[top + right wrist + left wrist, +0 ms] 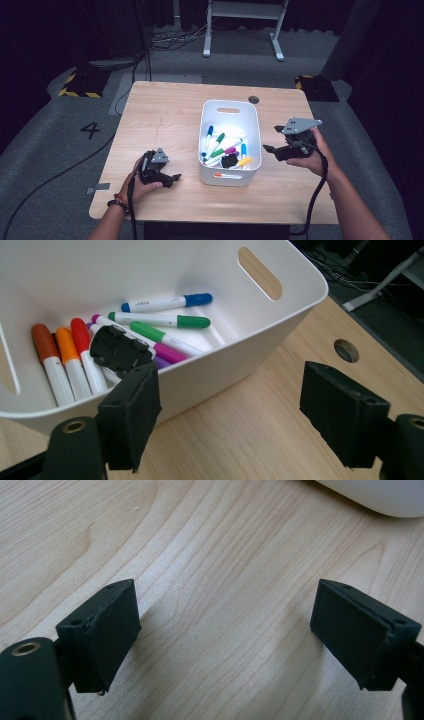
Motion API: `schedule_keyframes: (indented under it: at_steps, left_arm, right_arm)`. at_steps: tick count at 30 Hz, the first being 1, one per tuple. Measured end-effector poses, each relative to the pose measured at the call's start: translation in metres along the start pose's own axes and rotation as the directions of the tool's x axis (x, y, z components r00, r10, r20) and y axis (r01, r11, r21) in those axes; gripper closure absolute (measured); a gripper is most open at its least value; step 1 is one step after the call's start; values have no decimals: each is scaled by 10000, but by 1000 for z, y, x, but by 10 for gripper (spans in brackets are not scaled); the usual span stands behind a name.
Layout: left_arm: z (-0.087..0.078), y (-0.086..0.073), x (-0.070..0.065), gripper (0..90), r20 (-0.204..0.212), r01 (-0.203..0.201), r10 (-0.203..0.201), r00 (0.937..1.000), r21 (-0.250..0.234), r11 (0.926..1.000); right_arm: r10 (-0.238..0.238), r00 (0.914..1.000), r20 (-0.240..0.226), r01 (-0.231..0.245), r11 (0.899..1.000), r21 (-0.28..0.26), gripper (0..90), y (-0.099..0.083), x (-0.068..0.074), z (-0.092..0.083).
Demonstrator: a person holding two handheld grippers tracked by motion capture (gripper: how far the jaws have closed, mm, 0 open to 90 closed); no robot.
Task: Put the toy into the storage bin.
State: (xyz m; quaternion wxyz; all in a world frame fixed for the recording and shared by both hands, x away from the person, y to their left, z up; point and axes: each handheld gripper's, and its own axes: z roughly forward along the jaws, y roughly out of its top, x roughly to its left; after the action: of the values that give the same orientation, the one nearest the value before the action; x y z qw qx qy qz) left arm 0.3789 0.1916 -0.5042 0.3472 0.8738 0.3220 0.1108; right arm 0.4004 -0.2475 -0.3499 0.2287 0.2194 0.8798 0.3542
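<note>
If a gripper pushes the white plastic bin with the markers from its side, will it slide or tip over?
The white plastic bin would probably slide rather than tip: it looks broad and low on the smooth wooden table. It is likely light, since it holds just markers and a small black toy car. The round markers may roll inside.

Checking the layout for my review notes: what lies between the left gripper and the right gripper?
In the high view, the white bin of markers stands between the left gripper and the right gripper, on the table.
</note>
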Motion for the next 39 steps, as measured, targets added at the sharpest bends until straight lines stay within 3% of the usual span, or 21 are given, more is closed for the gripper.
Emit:
schedule_keyframes:
  at_steps: [9, 23, 39]
  left_arm:
    - [0, 0, 0, 127, 0, 1, -1, 10000, -4, 10000]
    - [0, 0, 0, 127, 3, 3, -3, 10000, 1, 10000]
    - [0, 0, 0, 127, 0, 1, -1, 10000, -2, 10000]
  right_arm:
    - [366, 9988, 310, -370, 9992, 127, 242, -18, 3, -5]
    - [711, 9967, 393, -722, 9970, 283, 243, -46, 4, -6]
    - [715, 9947, 738, -769, 9944, 720, 244, -76, 8, 3]
